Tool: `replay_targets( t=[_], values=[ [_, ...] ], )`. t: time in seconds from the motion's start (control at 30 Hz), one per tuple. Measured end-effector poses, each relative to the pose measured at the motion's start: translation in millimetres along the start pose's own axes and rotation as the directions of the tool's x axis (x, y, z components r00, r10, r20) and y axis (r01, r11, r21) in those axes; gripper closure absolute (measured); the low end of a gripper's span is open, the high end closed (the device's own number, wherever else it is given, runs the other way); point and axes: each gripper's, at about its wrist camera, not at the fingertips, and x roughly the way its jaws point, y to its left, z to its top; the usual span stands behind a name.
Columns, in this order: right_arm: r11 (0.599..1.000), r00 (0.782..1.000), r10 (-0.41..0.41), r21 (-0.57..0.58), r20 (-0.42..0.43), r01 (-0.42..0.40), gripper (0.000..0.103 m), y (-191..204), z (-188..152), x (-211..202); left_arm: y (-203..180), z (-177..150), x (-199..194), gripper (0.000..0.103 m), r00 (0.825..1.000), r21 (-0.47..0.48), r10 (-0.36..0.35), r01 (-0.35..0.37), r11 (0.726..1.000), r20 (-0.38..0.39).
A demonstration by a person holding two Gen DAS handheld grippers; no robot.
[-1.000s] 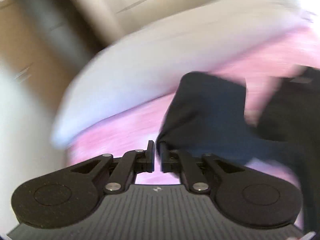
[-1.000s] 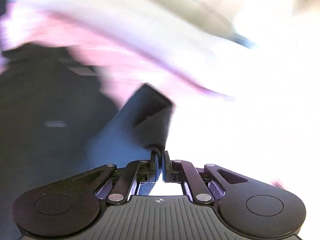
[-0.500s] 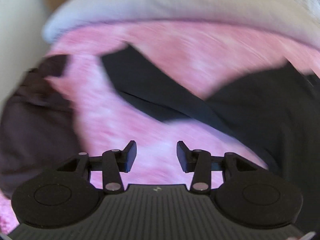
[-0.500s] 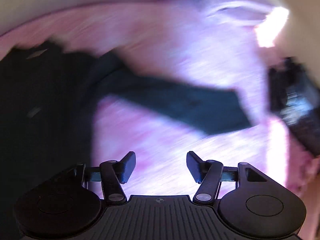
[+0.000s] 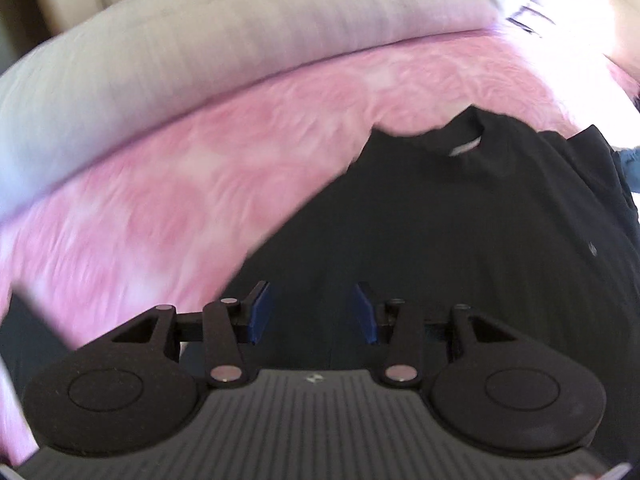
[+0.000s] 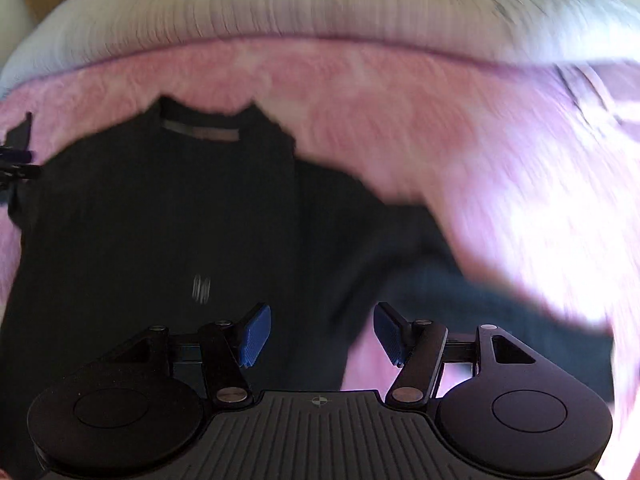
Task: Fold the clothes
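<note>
Black shirt (image 5: 460, 220) hem behind gripper bodies; pink blanket (image 5: 200, 184) motion-blurred

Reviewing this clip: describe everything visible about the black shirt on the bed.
The black shirt is a dark, soft knit top lying spread on the pink blanket, collar toward the pale pillow. A light label shows inside the neckline, and a small pale mark sits on the chest. One sleeve extends sideways across the blanket. Neither open gripper grips it.

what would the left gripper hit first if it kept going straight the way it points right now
Most likely the black shirt. The left gripper has open jaws, nothing between them, and dark fabric fills the view straight ahead. The pink blanket lies off to the side. Depth is hard to judge.
</note>
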Motion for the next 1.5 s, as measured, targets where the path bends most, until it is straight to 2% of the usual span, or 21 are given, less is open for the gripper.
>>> replay_targets(
  t=[0.13, 0.23, 0.3, 0.37, 0.4, 0.47, 0.5, 0.53, 0.57, 0.6, 0.67, 0.77, 0.93, 0.97, 1.03, 1.1, 1.17, 1.23, 1.33, 1.4, 1.5],
  values=[
    [0.983, 0.995, 0.089, -0.165, 0.036, -0.082, 0.042, -8, 63, 44, -14, 41, 37, 0.063, 1.000, 0.114, -0.018, 0.016, 0.993, 0.012],
    [0.942, 0.987, 0.159, -0.304, 0.038, -0.140, 0.042, -1, 90, 83, -26, 61, 67, 0.063, 0.999, 0.199, -0.052, 0.051, 0.979, 0.000],
    [0.908, 0.982, 0.187, -0.385, 0.020, -0.165, 0.042, 6, 101, 111, -30, 69, 89, 0.063, 0.997, 0.238, -0.068, 0.076, 0.968, -0.040],
    [0.881, 0.978, 0.206, -0.434, -0.007, -0.189, 0.042, 9, 109, 136, -26, 72, 111, 0.062, 0.994, 0.233, -0.066, 0.084, 0.969, -0.087],
    [0.866, 0.976, 0.215, -0.459, -0.020, -0.200, 0.042, 11, 114, 149, -22, 73, 114, 0.062, 0.992, 0.201, -0.087, 0.104, 0.974, -0.089],
    [0.866, 0.965, 0.259, -0.431, -0.053, -0.256, 0.042, 6, 117, 167, -14, 74, 115, 0.073, 0.987, 0.151, -0.134, 0.147, 0.978, -0.090],
    [0.872, 0.957, 0.281, -0.398, -0.069, -0.285, 0.052, 2, 118, 172, -12, 73, 113, 0.096, 0.983, 0.139, -0.157, 0.169, 0.976, -0.091],
    [0.877, 0.949, 0.305, -0.363, -0.085, -0.314, 0.077, -3, 118, 177, -12, 72, 109, 0.101, 0.984, 0.145, -0.157, 0.168, 0.975, -0.086],
    [0.878, 0.938, 0.335, -0.331, -0.092, -0.346, 0.096, -10, 118, 176, -12, 71, 103, 0.101, 0.985, 0.153, -0.154, 0.165, 0.974, -0.080],
    [0.879, 0.935, 0.345, -0.321, -0.085, -0.354, 0.097, -15, 120, 169, -10, 73, 95, 0.101, 0.987, 0.145, -0.148, 0.155, 0.977, -0.058],
    [0.880, 0.929, 0.363, -0.304, -0.068, -0.366, 0.097, -24, 124, 155, -4, 82, 81, 0.101, 0.991, 0.126, -0.136, 0.137, 0.983, -0.017],
    [0.883, 0.934, 0.357, -0.321, -0.013, -0.342, 0.097, -32, 145, 137, 10, 100, 75, 0.101, 0.994, 0.106, -0.104, 0.102, 0.989, 0.017],
    [0.921, 0.951, 0.295, -0.293, 0.096, -0.256, 0.095, -32, 196, 143, 38, 128, 108, 0.097, 1.000, -0.018, -0.008, 0.008, 1.000, -0.007],
    [0.930, 0.956, 0.271, -0.287, 0.109, -0.231, 0.091, -29, 201, 149, 41, 131, 117, 0.095, 1.000, -0.048, 0.023, -0.024, 0.999, -0.021],
    [0.947, 0.966, 0.212, -0.276, 0.152, -0.164, 0.066, -23, 207, 157, 48, 129, 125, 0.092, 0.997, -0.113, 0.070, -0.073, 0.991, -0.033],
    [0.970, 0.956, 0.174, -0.209, 0.235, -0.125, 0.062, -29, 202, 149, 52, 122, 119, 0.090, 0.996, -0.161, 0.088, -0.090, 0.983, -0.021],
    [0.983, 0.948, 0.169, -0.113, 0.271, -0.143, 0.058, -48, 186, 136, 51, 113, 107, 0.086, 0.994, -0.175, 0.111, -0.111, 0.978, -0.008],
    [0.992, 0.952, 0.129, -0.044, 0.277, -0.122, 0.052, -71, 160, 120, 39, 103, 88, 0.086, 0.992, -0.138, 0.127, -0.124, 0.983, 0.008],
    [0.996, 0.977, 0.069, 0.043, 0.202, -0.080, 0.050, -108, 107, 97, 6, 87, 63, 0.086, 0.997, -0.073, 0.080, -0.078, 0.994, 0.021],
    [0.997, 0.990, 0.025, 0.066, 0.138, -0.034, 0.050, -129, 68, 82, -28, 79, 51, 0.086, 1.000, -0.017, 0.017, -0.017, 1.000, 0.022],
    [0.992, 0.998, -0.026, 0.122, 0.054, 0.019, 0.050, -159, 14, 59, -88, 72, 37, 0.082, 0.997, 0.054, -0.078, 0.077, 0.996, 0.025]
  ],
)
